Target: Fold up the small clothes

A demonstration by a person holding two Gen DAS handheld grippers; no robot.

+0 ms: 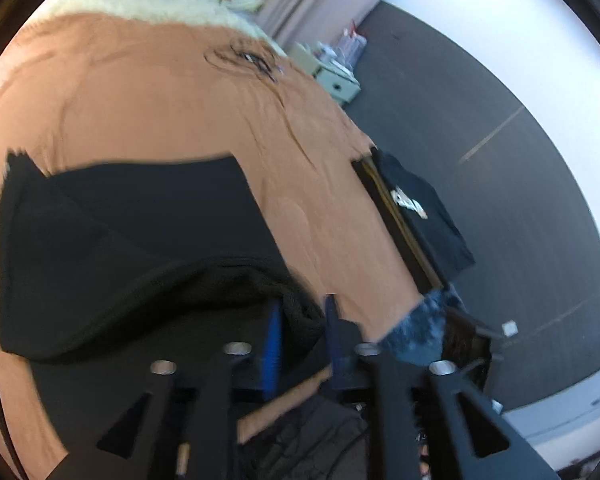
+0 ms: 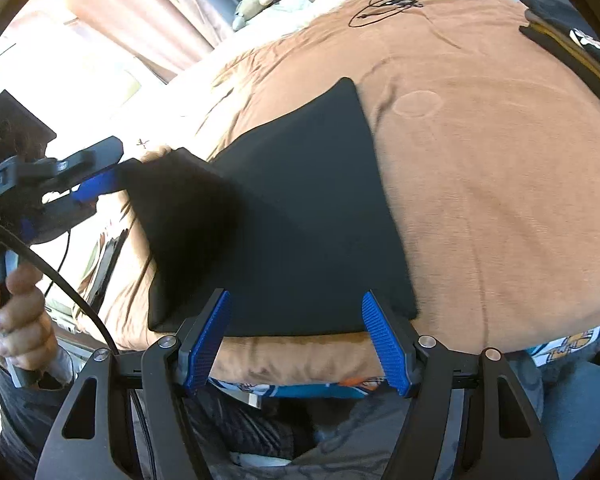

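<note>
A black garment lies partly folded on the brown bed cover. My left gripper is shut on the garment's left edge and holds it lifted and curled over. In the right wrist view the left gripper shows at the left with that raised black flap in it. My right gripper is open and empty, its blue pads spread at the garment's near edge.
A stack of folded dark clothes sits at the bed's right edge; it also shows in the right wrist view. A black cable lies at the far end. Pillows and toys lie beyond. Grey floor is to the right.
</note>
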